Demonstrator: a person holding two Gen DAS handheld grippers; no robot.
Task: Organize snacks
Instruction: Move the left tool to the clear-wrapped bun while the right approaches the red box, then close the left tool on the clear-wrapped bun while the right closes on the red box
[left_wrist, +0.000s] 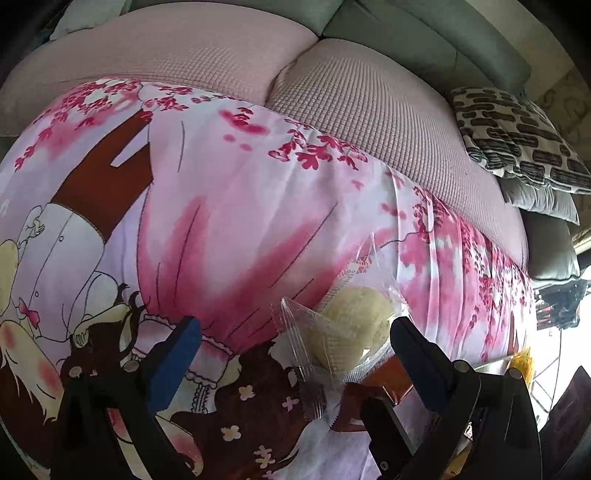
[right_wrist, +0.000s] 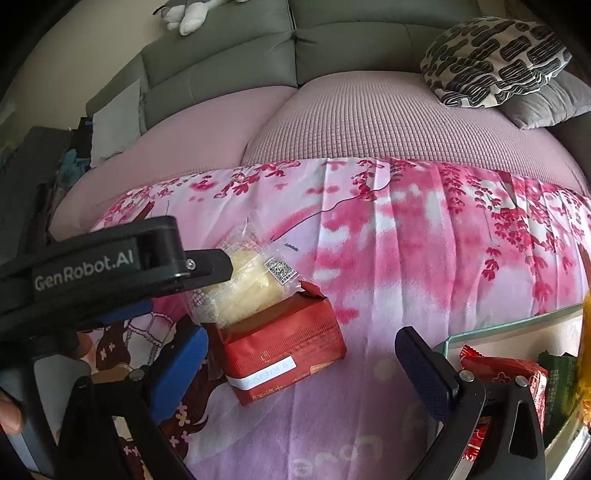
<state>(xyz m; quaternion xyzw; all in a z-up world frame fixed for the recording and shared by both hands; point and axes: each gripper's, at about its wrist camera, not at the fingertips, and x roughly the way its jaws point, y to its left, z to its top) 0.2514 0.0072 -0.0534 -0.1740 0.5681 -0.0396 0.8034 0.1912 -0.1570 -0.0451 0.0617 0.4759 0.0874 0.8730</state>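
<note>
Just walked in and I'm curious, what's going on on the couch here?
Someone is sorting snacks on a pink printed blanket using two handheld claws. The left claw is open around a clear-wrapped pale pastry, which rests on a red packet. The right claw is open, near the red packet. More snacks sit in a glass tray.

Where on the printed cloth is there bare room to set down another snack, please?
The cloth lies bare between the red packet and the glass tray. It is crowded at the left, where the wrapped pastry sits on the packet.
</note>
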